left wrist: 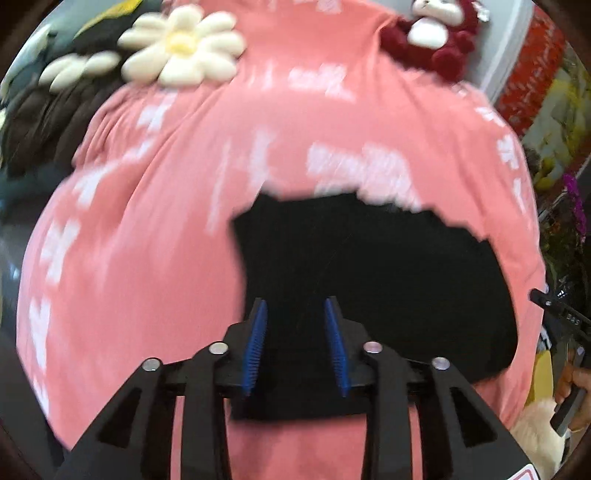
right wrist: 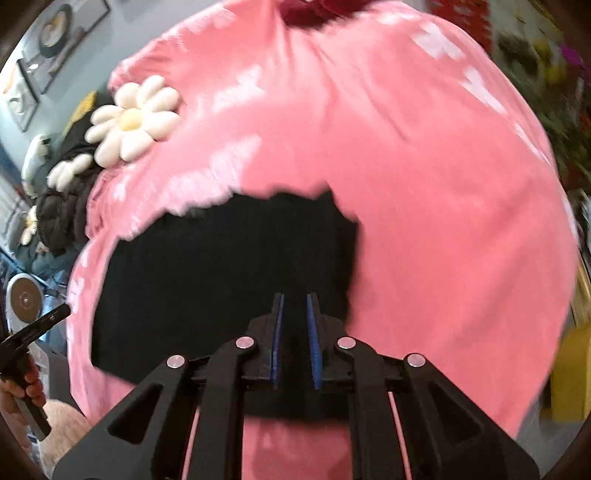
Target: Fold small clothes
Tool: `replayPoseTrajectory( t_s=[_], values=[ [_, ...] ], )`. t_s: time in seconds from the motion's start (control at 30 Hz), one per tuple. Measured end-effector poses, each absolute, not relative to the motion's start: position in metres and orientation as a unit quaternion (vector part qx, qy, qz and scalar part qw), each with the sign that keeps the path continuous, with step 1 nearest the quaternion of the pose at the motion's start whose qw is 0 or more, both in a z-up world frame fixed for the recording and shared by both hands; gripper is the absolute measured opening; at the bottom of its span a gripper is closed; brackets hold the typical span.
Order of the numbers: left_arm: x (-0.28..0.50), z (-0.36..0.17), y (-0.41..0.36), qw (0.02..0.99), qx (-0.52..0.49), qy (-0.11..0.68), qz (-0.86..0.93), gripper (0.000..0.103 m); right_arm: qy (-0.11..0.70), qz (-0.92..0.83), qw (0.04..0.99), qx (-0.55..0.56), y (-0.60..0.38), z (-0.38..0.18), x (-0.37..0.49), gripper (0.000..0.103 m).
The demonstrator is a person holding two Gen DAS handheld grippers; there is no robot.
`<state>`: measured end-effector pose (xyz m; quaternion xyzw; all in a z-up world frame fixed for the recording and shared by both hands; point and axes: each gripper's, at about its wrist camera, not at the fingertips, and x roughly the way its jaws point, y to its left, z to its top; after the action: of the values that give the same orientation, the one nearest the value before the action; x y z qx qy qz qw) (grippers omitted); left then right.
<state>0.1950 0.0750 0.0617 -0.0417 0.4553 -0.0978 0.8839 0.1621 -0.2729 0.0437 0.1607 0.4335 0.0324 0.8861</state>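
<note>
A small black garment [left wrist: 388, 280] lies flat on a pink bedspread [left wrist: 155, 236] with white print. My left gripper [left wrist: 297, 306] is over the garment's near left part, its blue-padded jaws apart with black cloth showing between them. In the right wrist view the same garment [right wrist: 221, 273] spreads to the left. My right gripper [right wrist: 294, 299] is at the garment's near right edge with a narrow gap between its jaws; whether cloth is pinched there is unclear. Both views are motion-blurred.
White daisy cushions [left wrist: 181, 44] and dark pillows [left wrist: 48, 122] lie at the far left of the bed, a red plush toy [left wrist: 439, 33] at the far end. The other gripper's handle and a hand show at the right edge [left wrist: 569, 384] and at the left edge [right wrist: 26, 369].
</note>
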Motion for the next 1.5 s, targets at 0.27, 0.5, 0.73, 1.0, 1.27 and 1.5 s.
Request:
replayPoseTrajectory(
  t_s=[0.27,0.5,0.73,1.0,1.27,1.5],
  values=[
    [0.306,-0.014,0.043,0.838,-0.018,0.543,-0.052,0.049,0.513,-0.019,0.847,0.141,-0.307,-0.031,0.260,0.006],
    [0.308,-0.015,0.042,0.845,0.015,0.532,-0.047,0.053,0.531,-0.024,0.841,0.095,-0.297,-0.035,0.265,0.007],
    [0.288,0.003,0.027,0.853,0.040,0.517,-0.057,0.054,0.491,-0.005,0.867,0.086,-0.268,-0.007,0.237,0.010],
    [0.252,0.012,0.015,0.851,0.045,0.520,-0.062,0.054,0.475,-0.023,0.872,0.118,-0.276,0.009,0.181,0.013],
    [0.224,0.011,0.013,0.846,0.049,0.528,-0.062,0.059,0.496,-0.040,0.856,0.142,-0.284,-0.005,0.115,0.015],
    [0.197,0.007,0.044,0.839,-0.045,0.537,-0.078,0.082,0.494,-0.050,0.856,0.142,-0.287,-0.007,0.081,0.069]
  ],
)
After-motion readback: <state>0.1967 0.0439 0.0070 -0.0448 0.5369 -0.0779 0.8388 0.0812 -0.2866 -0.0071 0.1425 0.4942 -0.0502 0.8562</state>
